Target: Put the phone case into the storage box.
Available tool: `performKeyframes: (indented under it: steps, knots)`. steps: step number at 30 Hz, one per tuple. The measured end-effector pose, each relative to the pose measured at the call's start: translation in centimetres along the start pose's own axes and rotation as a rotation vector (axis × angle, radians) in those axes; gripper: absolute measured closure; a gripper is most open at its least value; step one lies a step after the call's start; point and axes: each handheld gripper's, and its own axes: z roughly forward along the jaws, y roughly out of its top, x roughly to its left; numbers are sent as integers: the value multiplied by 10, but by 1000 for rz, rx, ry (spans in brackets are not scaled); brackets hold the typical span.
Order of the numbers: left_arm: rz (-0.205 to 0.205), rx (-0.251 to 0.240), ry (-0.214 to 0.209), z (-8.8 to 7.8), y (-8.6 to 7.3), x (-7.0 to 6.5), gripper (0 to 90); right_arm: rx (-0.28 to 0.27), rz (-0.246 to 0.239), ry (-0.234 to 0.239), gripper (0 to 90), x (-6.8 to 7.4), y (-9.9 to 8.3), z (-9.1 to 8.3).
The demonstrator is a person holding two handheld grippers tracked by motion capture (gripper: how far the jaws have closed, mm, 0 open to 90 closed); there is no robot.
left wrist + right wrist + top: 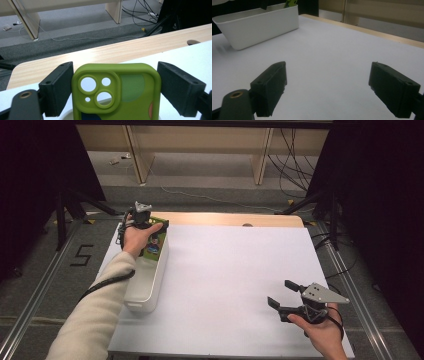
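My counter (225, 285) has lots of bare white room. The white bin (145, 290) hugs its left edge. My left tool (115, 87) pinches the green phone case (117, 92) over the bin's far end. My right tool (285, 296) gapes wide, holding nothing.

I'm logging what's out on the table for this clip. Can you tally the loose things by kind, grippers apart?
Green phone case: 1, between the jaws of the left gripper
White bin: 1
Hand-held grippers: 2, left and right gripper, the right with jaws open
Total: 4
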Motion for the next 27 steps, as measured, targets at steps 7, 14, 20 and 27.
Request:
performKeyframes:
  steps: [7,14,20,27]
  knots:
    - [0,11,-6,-1,-3,0,158,1,-1,0,161,0,0,0]
    - [2,22,-11,-1,-5,1,156,1,-3,-1,161,0,0,0]
    - [5,25,-9,-1,-5,0,155,1,-4,-1,161,0,0,0]
    - [10,26,-13,-1,-5,0,154,1,-3,0,161,0,0,0]
